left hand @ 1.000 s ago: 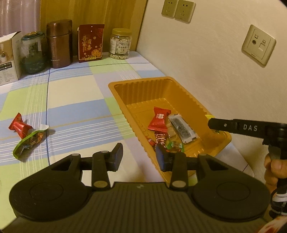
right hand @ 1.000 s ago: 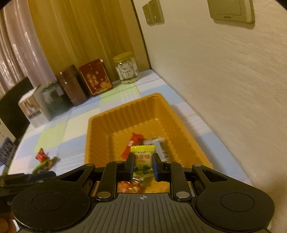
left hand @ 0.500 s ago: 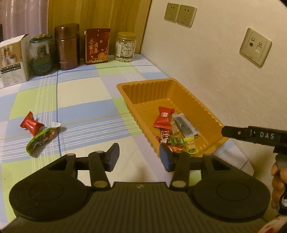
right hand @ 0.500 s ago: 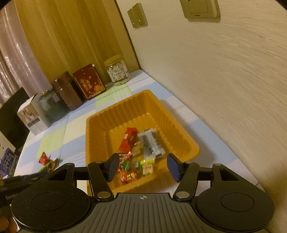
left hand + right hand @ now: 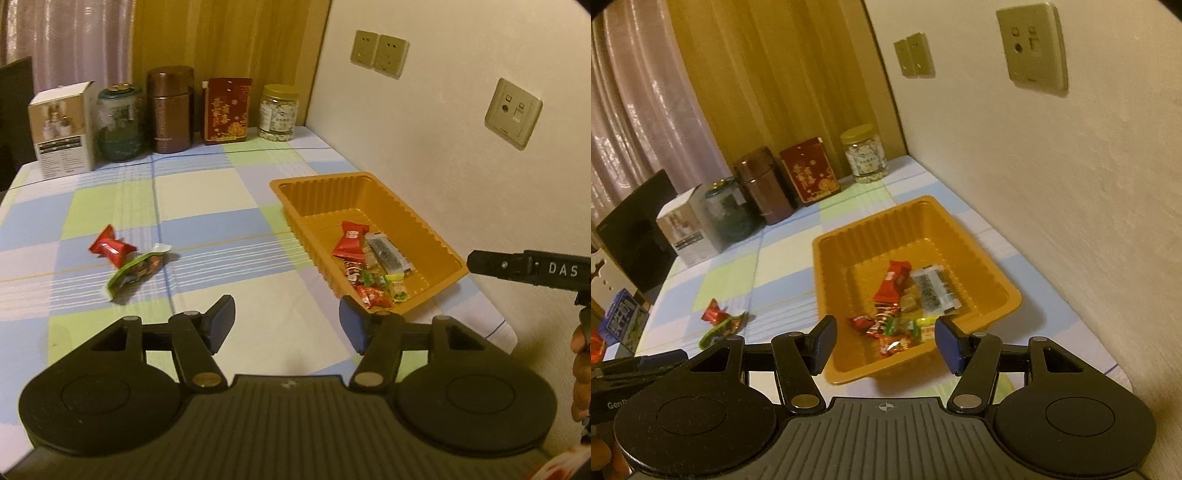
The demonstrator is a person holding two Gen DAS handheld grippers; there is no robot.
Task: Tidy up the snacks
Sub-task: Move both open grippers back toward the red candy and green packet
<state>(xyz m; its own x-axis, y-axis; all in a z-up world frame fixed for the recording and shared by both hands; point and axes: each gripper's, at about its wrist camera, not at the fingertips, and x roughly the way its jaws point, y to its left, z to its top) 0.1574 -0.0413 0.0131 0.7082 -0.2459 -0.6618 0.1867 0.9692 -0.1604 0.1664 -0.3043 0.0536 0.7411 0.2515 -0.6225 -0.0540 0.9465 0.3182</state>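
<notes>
In the left wrist view the left gripper (image 5: 287, 322) is at the bottom centre of the frame, over the checked tabletop (image 5: 207, 199). Its jaws are opening and nothing is between them. The orange tray (image 5: 436, 236) is at the right of the centre, close to the wall. Inside it, at its near end, lie several snacks: a red packet (image 5: 350, 239), a clear wrapped bar (image 5: 388, 254) and some small candies (image 5: 376, 288). Two snacks are outside the tray, at the left of the centre on the tabletop: a red candy (image 5: 110, 246) and a green packet (image 5: 135, 272), touching each other.

In the right wrist view the right gripper (image 5: 885, 344) is at the bottom centre, in front of the near edge of the tray. Its jaws stand apart and hold nothing. At the upper left of this frame a row of containers stands along the back: a white box (image 5: 689, 230), a glass jar (image 5: 729, 216), a brown canister (image 5: 762, 194), a red box (image 5: 810, 173) and a jar with yellow lid (image 5: 866, 155).
</notes>
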